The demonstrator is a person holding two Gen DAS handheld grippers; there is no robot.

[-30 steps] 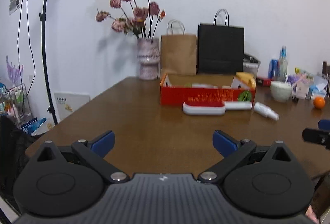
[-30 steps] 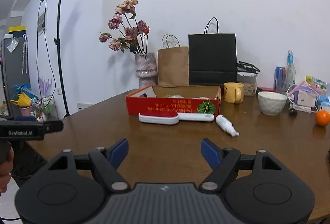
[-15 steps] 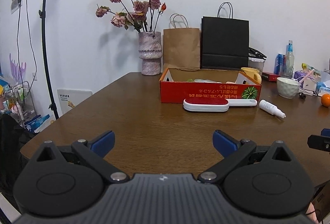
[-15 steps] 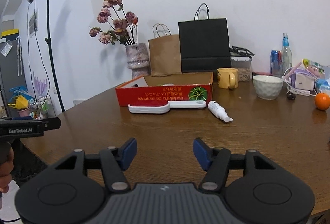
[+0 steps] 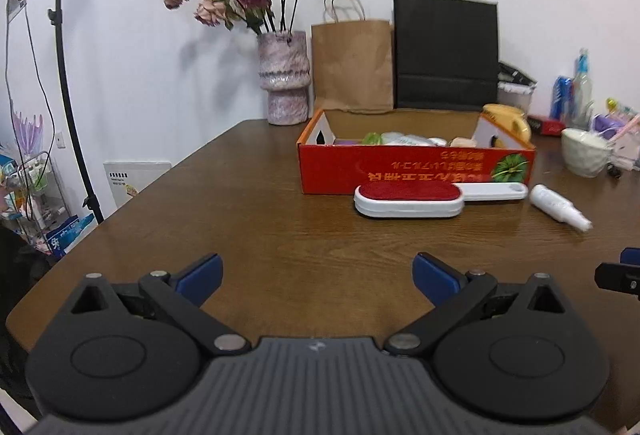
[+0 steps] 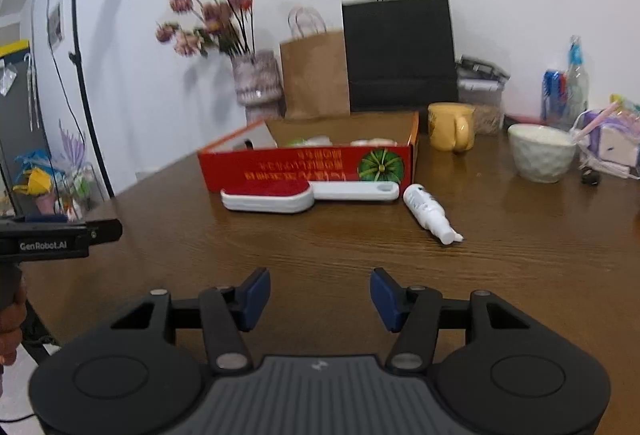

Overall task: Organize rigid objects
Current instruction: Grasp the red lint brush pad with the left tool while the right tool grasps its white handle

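Ahead: lint brush (image 6: 267, 198) beyond right hand-held gripper (image 6: 319, 295) (empty).

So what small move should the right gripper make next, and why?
Probably forward and slightly right toward the white spray bottle. The right gripper is open and empty, with bare table between it and the bottle, which lies on its side outside the red box, beside the lint brush.

The red box (image 5: 416, 171) hides most of what lies inside it behind its front wall, so I can't name those things. At the right edge of the left view, the right gripper (image 5: 624, 273) is cut off. The flowers (image 6: 204, 23) are blurred in the right view.
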